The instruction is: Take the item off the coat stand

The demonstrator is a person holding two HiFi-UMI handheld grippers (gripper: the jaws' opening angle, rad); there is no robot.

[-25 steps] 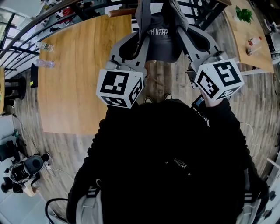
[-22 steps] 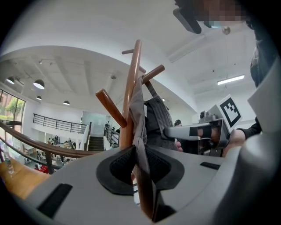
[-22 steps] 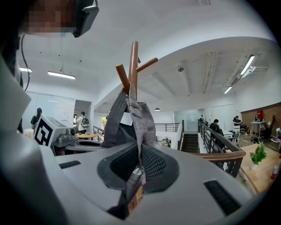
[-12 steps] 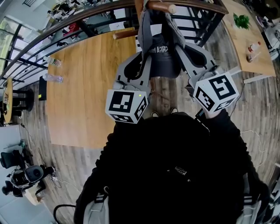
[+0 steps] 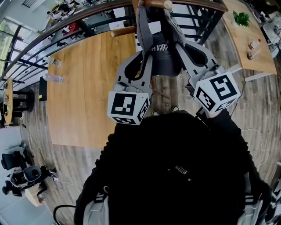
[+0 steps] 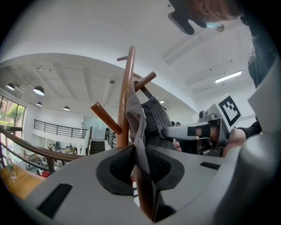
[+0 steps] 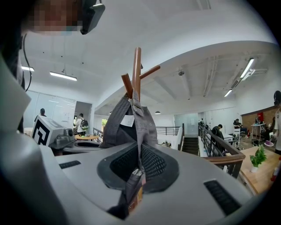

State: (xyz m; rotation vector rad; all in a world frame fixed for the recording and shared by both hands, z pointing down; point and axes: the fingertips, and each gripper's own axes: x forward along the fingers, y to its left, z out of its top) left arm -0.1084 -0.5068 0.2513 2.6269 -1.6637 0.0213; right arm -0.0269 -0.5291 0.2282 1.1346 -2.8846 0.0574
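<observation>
Head view shows the grey cap (image 5: 163,55) hanging on the wooden coat stand (image 5: 154,4) at 12 o'clock, just past the person. The left gripper (image 5: 144,59) is at the cap's 9 o'clock side and the right gripper (image 5: 182,39) at its 3 o'clock side. Both have their jaws squeezed tight on the cap's grey cloth

Two tools (image 5: 141,59) (image 5: 184,44), one stand (image 6: 127,88), probably one cap (image 5: 163,55)
</observation>
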